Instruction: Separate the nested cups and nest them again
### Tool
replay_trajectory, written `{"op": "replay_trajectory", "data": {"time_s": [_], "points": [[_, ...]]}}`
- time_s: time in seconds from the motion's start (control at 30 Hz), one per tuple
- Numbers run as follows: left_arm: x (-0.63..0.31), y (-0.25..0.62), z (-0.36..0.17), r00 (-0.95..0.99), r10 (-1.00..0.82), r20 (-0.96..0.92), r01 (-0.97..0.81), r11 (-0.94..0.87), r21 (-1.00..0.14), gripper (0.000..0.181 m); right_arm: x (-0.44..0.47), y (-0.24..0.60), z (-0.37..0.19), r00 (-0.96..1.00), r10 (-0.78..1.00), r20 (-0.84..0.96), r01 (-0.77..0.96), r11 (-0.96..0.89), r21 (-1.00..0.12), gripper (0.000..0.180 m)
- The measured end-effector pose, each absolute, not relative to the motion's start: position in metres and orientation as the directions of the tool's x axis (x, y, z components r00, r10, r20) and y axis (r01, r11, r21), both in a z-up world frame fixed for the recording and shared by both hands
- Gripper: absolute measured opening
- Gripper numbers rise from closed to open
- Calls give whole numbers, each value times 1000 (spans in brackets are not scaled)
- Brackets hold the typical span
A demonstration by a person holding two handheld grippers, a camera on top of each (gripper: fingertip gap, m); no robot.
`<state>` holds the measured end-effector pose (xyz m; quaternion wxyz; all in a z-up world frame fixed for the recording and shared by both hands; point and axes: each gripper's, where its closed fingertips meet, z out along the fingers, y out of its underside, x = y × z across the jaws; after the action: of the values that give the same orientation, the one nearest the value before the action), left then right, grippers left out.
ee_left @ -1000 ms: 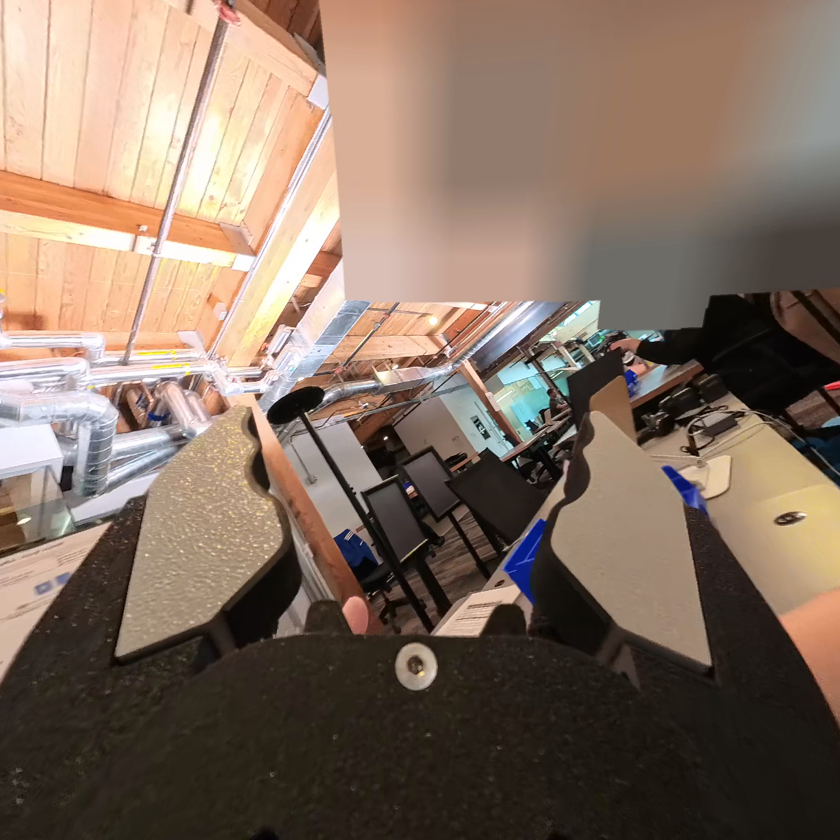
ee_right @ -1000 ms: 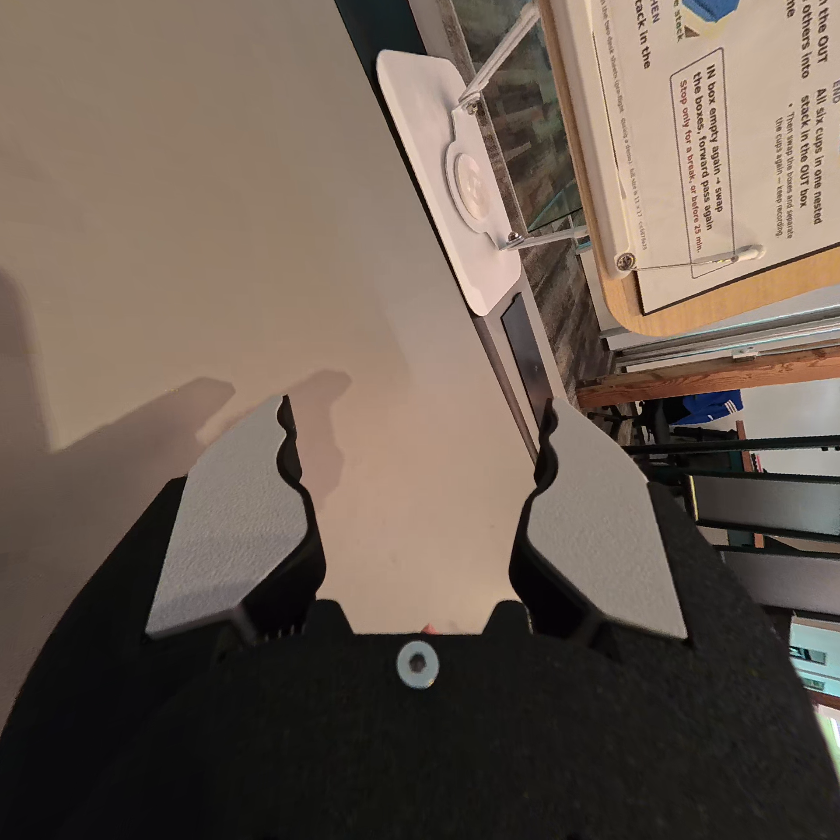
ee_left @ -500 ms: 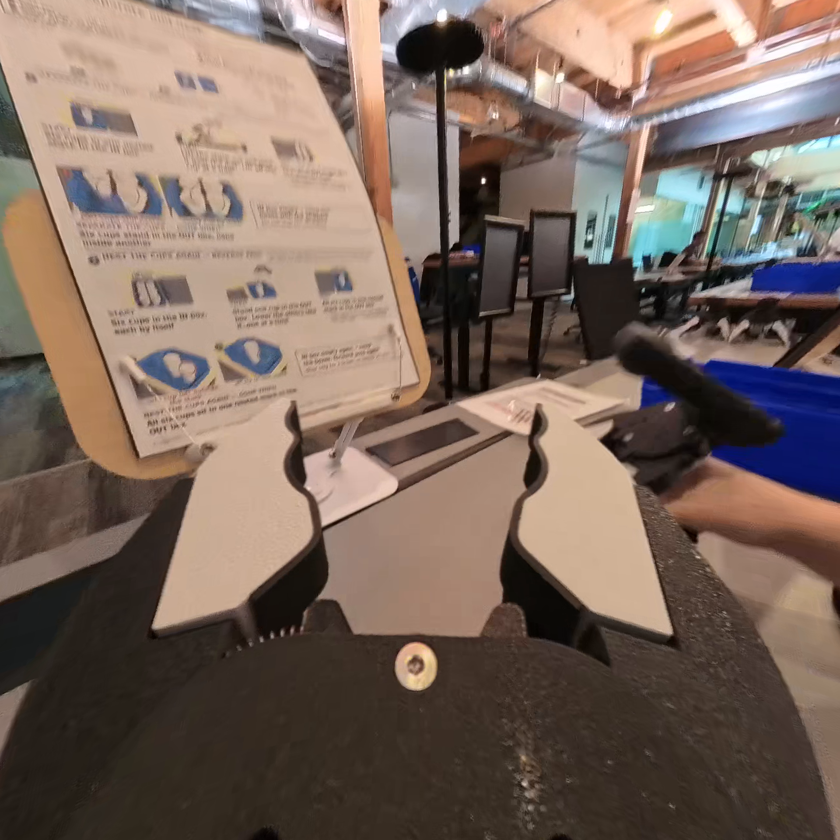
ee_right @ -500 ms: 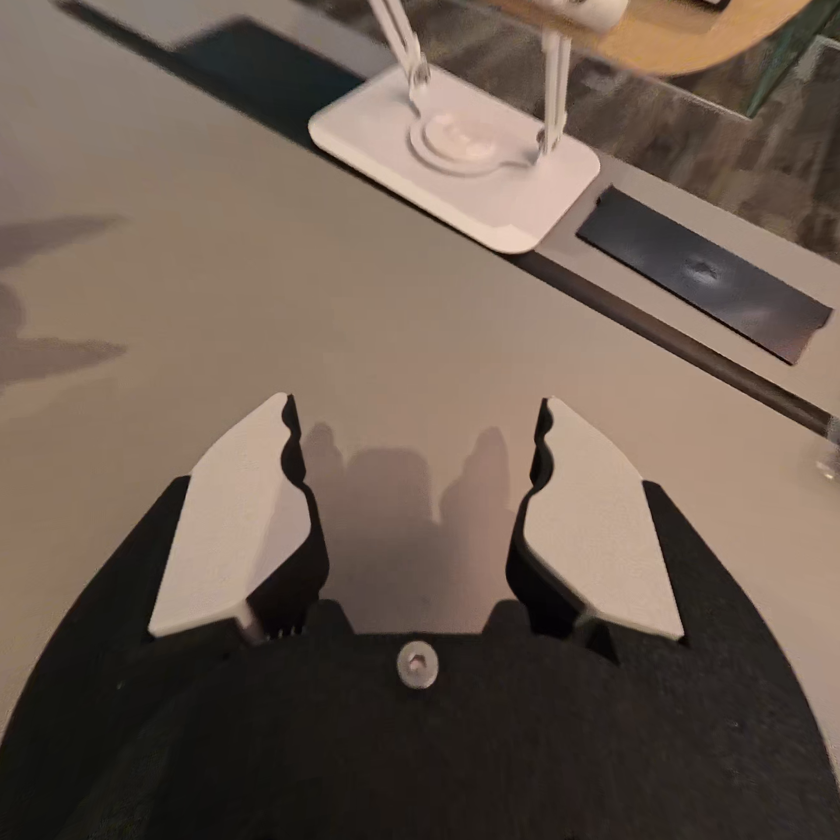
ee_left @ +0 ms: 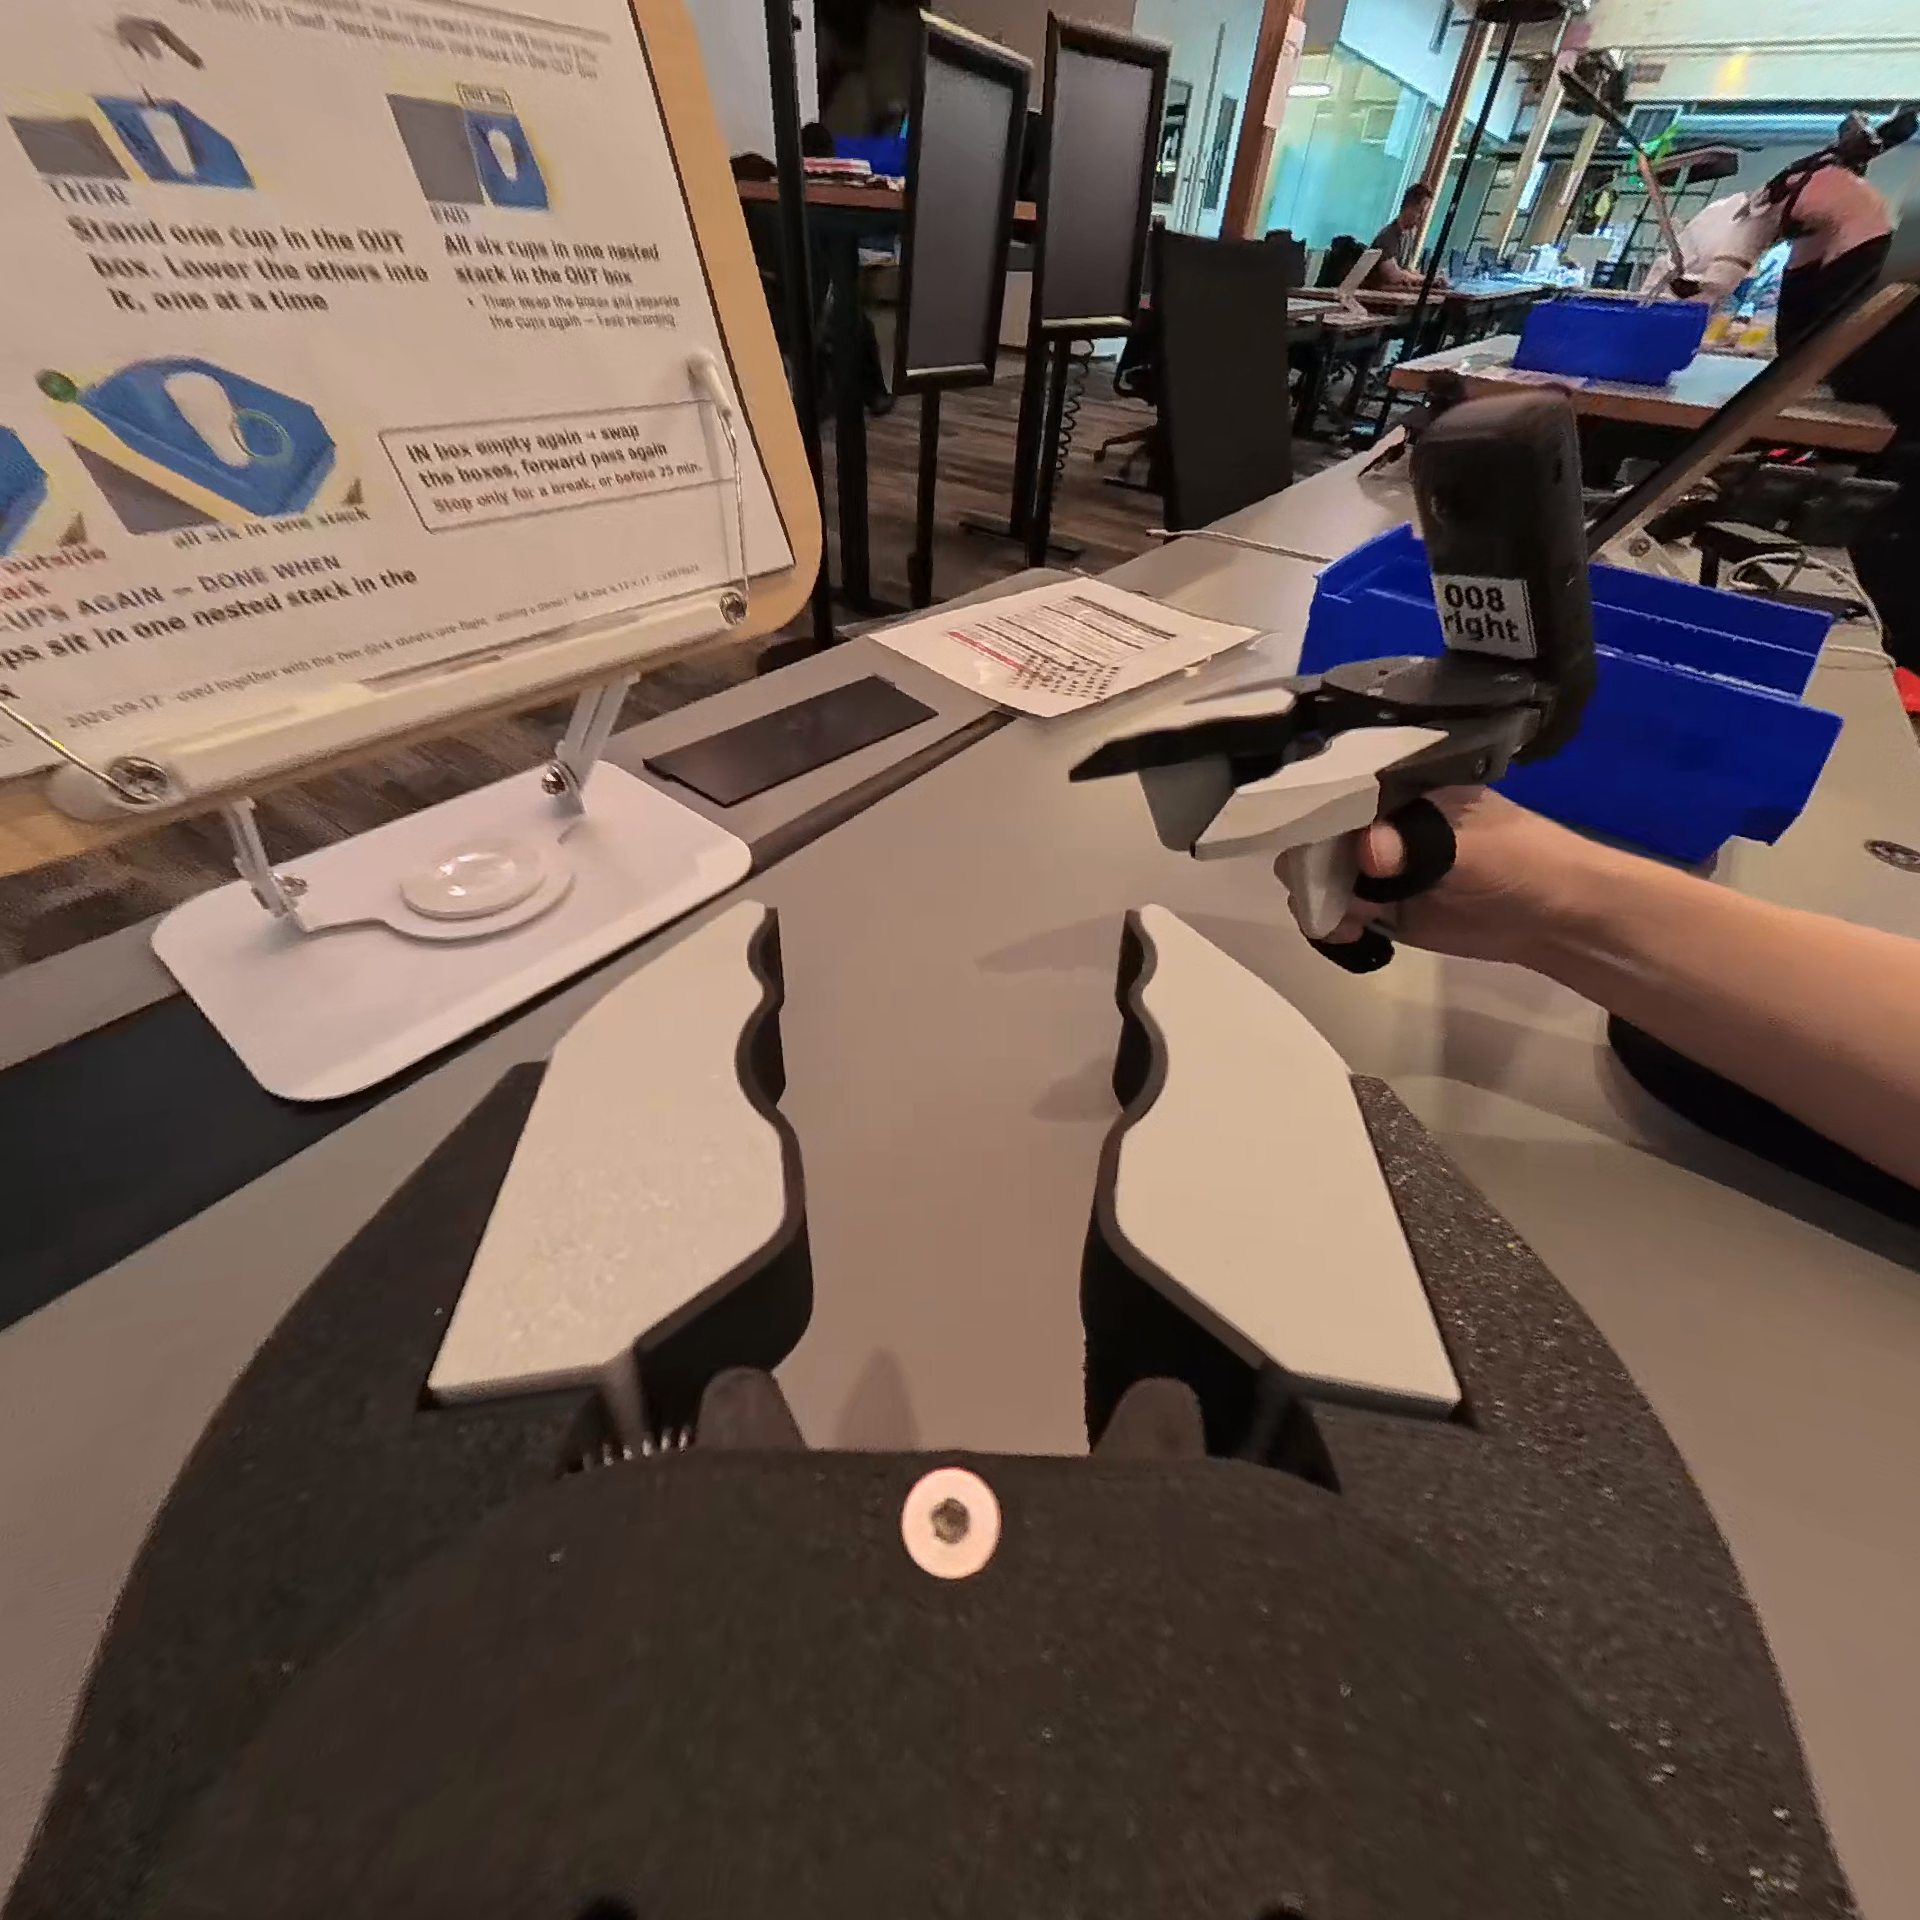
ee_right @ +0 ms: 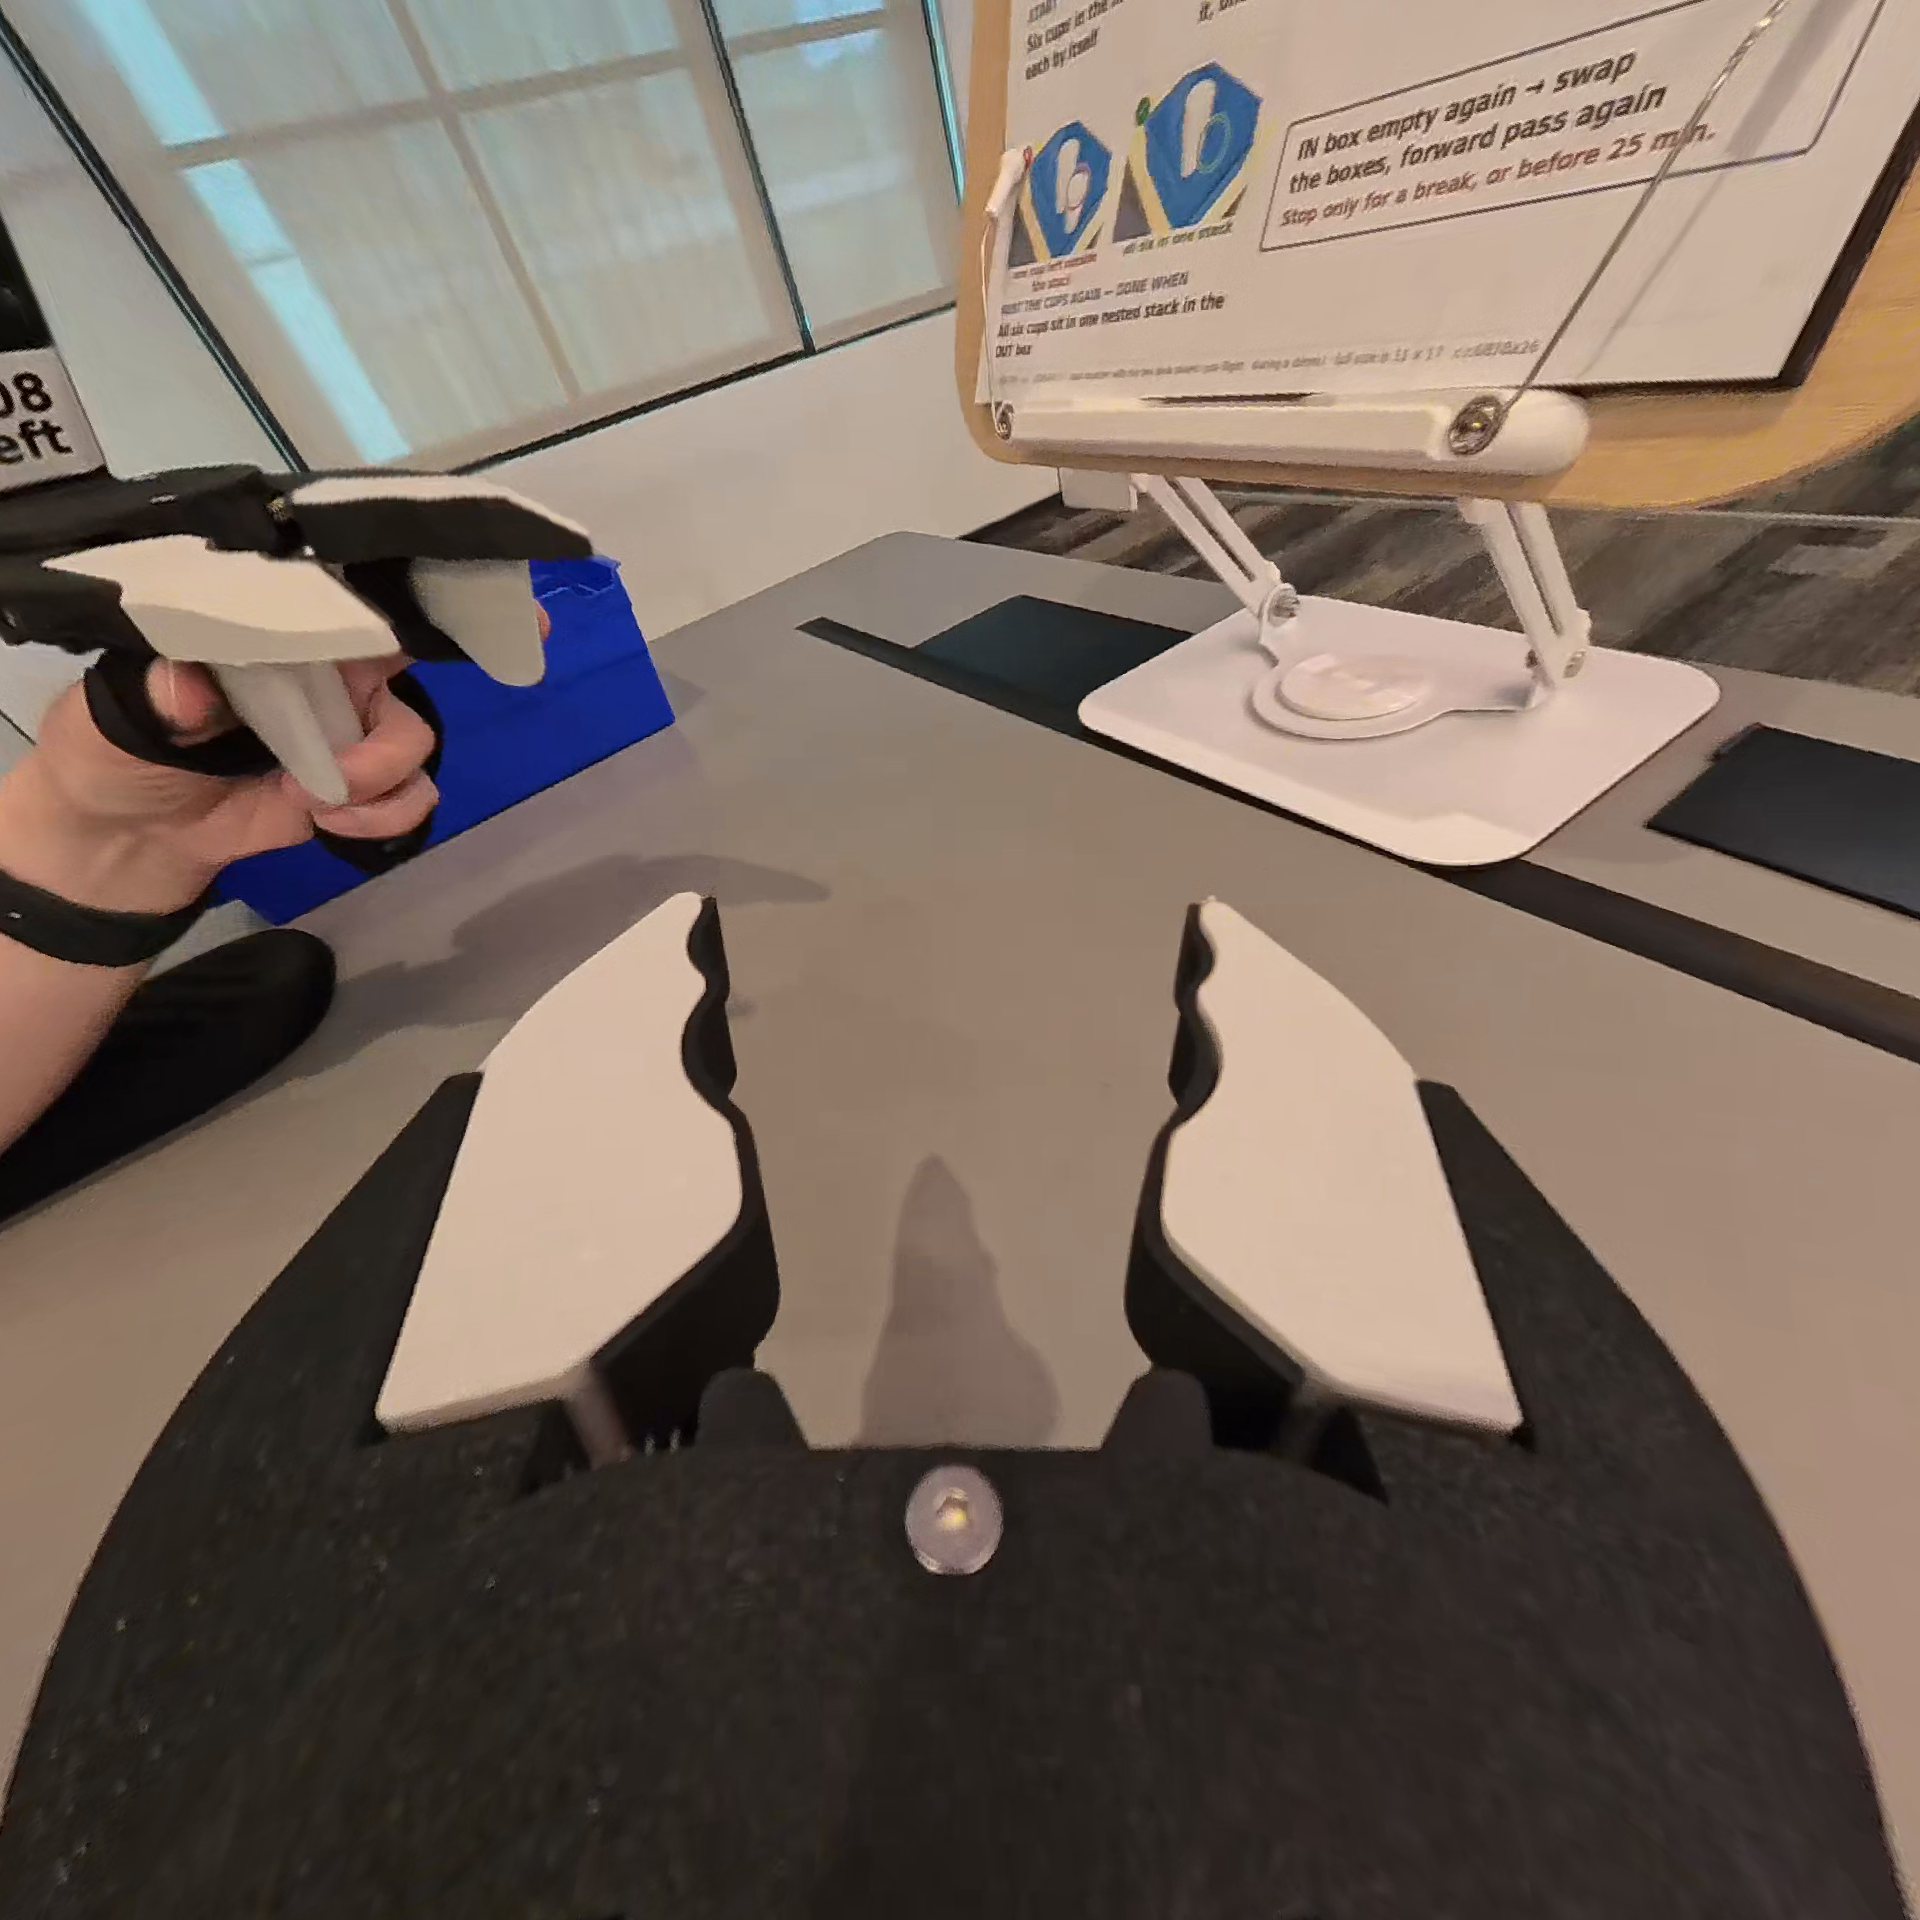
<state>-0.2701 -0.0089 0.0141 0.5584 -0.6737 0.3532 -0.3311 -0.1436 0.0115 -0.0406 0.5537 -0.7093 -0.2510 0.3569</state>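
Observation:
No cups show in either view. My left gripper (ee_left: 948,920) is open and empty, held low over the bare grey table (ee_left: 904,831). My right gripper (ee_right: 951,909) is also open and empty over the same table (ee_right: 987,810). In the left wrist view the right gripper (ee_left: 1153,800) hangs in a hand to the right, in front of a blue bin (ee_left: 1683,727). In the right wrist view the left gripper (ee_right: 509,603) hangs in a hand at the left, in front of another blue bin (ee_right: 551,717). What the bins hold is hidden.
An instruction board (ee_left: 364,343) on a white stand base (ee_left: 416,914) stands at the table's far edge; it also shows in the right wrist view (ee_right: 1403,727). A printed sheet (ee_left: 1060,644) and a black panel (ee_left: 790,732) lie beyond. A dark rounded object (ee_right: 156,1039) sits under each forearm.
Both grippers have swung down from pointing at the ceiling and sideways to level over the table, facing the board. Both stayed open and empty.

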Motion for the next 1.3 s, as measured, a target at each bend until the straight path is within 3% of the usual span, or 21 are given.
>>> {"op": "replay_trajectory", "data": {"time_s": [0.1,0.23,0.43,0.67,0.9,1.03,1.3], "points": [[-276,-6,20,546,-837,26,-99,-95,-991,58,-151,6,-36,566,782,-262,-84,-262,-962,87],[-280,2,8,554,-829,75,-68,-134,-989,53,-152,2,-30,556,805,-206,-85,-192,-978,79],[-280,10,-16,563,-825,57,-86,-127,-988,40,-130,6,-24,615,781,-104,-80,-70,-994,30],[-272,4,-22,527,-848,48,-118,-129,-985,35,-124,6,-18,613,786,-83,-81,-41,-996,31],[-283,-16,25,537,-840,81,-65,-136,-989,38,-128,5,-32,583,806,-99,-53,-83,-995,27],[-322,-33,49,620,-781,75,-52,-137,-989,45,-129,5,-34,579,809,-101,-49,-90,-995,28],[-461,-74,104,831,-545,-111,-157,-39,-987,52,-138,5,-42,567,821,-65,16,-90,-996,29]]}}
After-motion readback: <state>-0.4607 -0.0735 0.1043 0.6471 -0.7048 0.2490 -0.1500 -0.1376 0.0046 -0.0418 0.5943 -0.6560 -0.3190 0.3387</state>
